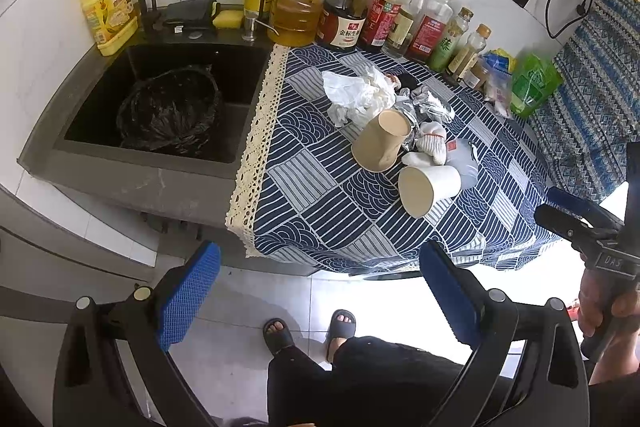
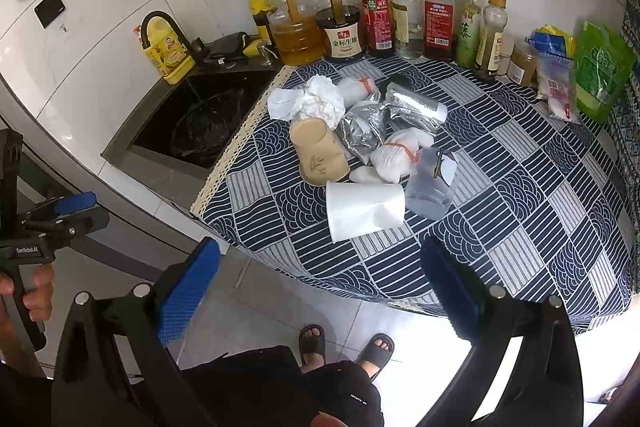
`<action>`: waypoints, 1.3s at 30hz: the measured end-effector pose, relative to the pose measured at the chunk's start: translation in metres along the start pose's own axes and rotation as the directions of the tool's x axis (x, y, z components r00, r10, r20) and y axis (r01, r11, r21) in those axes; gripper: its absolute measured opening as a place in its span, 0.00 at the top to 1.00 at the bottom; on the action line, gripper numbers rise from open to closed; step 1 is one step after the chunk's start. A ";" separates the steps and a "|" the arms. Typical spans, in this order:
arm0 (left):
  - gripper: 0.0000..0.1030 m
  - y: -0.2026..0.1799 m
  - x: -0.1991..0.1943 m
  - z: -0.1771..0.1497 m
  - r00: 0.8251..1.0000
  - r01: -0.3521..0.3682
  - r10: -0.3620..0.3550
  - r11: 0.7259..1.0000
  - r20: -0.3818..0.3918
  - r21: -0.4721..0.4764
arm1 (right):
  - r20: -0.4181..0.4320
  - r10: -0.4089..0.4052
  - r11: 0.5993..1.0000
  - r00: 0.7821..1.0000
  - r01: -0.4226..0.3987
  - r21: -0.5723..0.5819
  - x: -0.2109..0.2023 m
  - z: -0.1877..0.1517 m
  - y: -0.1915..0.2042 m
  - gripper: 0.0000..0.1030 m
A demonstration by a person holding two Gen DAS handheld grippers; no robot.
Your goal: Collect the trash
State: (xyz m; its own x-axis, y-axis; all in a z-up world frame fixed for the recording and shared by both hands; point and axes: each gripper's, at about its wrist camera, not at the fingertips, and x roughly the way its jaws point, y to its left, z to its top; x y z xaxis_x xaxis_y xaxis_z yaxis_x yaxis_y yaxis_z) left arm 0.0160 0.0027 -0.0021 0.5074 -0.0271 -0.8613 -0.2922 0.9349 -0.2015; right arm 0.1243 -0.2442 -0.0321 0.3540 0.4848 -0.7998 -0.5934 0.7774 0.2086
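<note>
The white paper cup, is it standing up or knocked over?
Knocked over. The white paper cup lies on its side on the tablecloth, its open mouth facing sideways.

Counter (image 2: 520, 211) draped in blue-and-white patterned cloth, lace-edged toward the sink side. On the cloth, clustered near the middle: crumpled white paper (image 2: 310, 101), brown paper cup (image 2: 316, 155) tipped on its side, white paper cup (image 2: 362, 209) also on its side, nearest the front edge, crumpled foil wrappers (image 2: 384, 119), white knit glove (image 2: 394, 157), clear plastic pouch (image 2: 430, 187). Row of sauce and oil bottles (image 2: 372, 15) upright along the back wall. Green bag (image 2: 600, 71) and small packets at the far right.
</note>
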 end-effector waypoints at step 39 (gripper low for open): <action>0.06 0.042 0.002 -0.001 0.997 0.052 -0.050 0.998 -0.050 0.036 | 0.030 -0.085 0.992 0.996 0.082 0.097 -0.001 -0.009 0.024 0.03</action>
State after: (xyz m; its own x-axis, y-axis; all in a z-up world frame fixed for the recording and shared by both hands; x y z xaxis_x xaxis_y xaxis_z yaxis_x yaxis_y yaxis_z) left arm 0.0044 0.0416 -0.0127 0.4802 -0.0914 -0.8724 -0.2358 0.9445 -0.2288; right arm 0.1035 -0.2296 -0.0317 0.4252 0.4287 -0.7972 -0.4893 0.8498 0.1960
